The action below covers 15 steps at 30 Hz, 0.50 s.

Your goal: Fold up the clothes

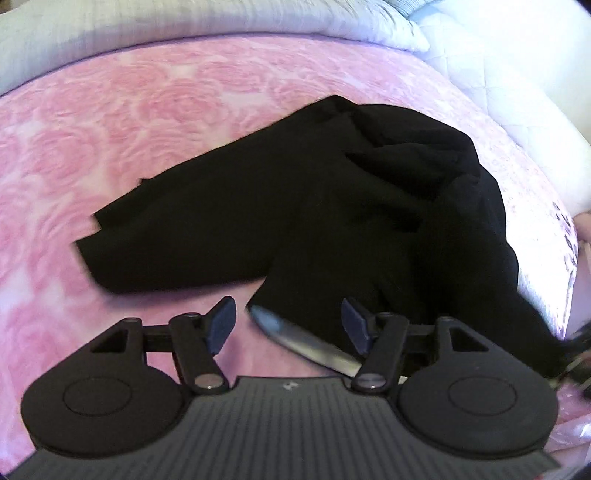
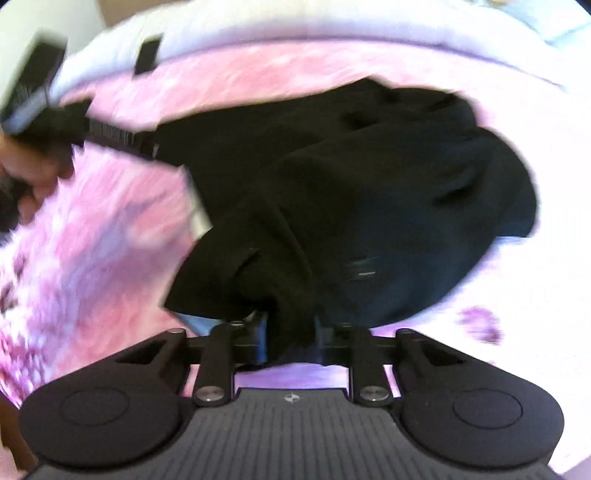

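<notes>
Black clothes (image 1: 295, 206) heaped on pink bed (image 1: 110, 129). Right hand-held gripper (image 2: 290, 332) pinched on a bunched fold; left hand-held gripper (image 1: 288, 321) spread apart, empty. Could slip loose or fold crooked.

The garment (image 1: 295, 206) is plain black all over, with no print showing; a pale silvery-grey strip (image 1: 306, 343) runs along its near edge. The bedspread (image 1: 110, 140) beneath it is pink, patterned with large roses in deeper and paler pink. The pillows (image 1: 184, 26) beyond it are white, one ribbed, one quilted in diamonds. The left gripper (image 1: 288, 321) is matte black with dark blue pads on its fingers (image 1: 221, 321); the right gripper (image 2: 290, 332) is black as well.
</notes>
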Tool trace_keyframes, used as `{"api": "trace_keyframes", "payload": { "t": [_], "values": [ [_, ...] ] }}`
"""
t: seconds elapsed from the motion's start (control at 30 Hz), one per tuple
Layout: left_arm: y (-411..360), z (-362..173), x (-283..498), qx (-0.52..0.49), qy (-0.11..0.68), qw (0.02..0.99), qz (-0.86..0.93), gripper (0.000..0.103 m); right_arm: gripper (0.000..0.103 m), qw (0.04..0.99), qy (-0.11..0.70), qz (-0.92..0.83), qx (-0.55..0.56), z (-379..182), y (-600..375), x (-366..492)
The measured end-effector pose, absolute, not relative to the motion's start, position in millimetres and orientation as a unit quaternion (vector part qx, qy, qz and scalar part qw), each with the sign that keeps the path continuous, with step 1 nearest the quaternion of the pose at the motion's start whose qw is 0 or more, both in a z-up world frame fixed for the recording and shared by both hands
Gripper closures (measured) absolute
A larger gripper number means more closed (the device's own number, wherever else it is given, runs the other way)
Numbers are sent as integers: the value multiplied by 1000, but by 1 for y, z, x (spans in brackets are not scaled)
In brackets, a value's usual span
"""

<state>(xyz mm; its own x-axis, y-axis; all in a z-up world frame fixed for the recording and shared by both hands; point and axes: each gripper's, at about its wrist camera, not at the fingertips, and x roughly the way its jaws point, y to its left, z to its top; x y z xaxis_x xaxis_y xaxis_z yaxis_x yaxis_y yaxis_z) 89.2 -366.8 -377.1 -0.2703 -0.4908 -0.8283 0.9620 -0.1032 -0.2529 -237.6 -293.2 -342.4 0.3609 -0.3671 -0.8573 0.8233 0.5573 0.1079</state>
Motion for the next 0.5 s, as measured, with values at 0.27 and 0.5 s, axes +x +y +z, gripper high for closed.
{"api": "trace_keyframes", "payload": {
  "t": [0.27,0.5],
  "values": [
    [-403,-396,32,317,451,437,-711,96,96,708,378,-501,324,-288,-322,-343],
    [-372,-351,-31,350,370,373,-775,100,99,639,343,-580,370,-273,-335,-399]
  ]
}}
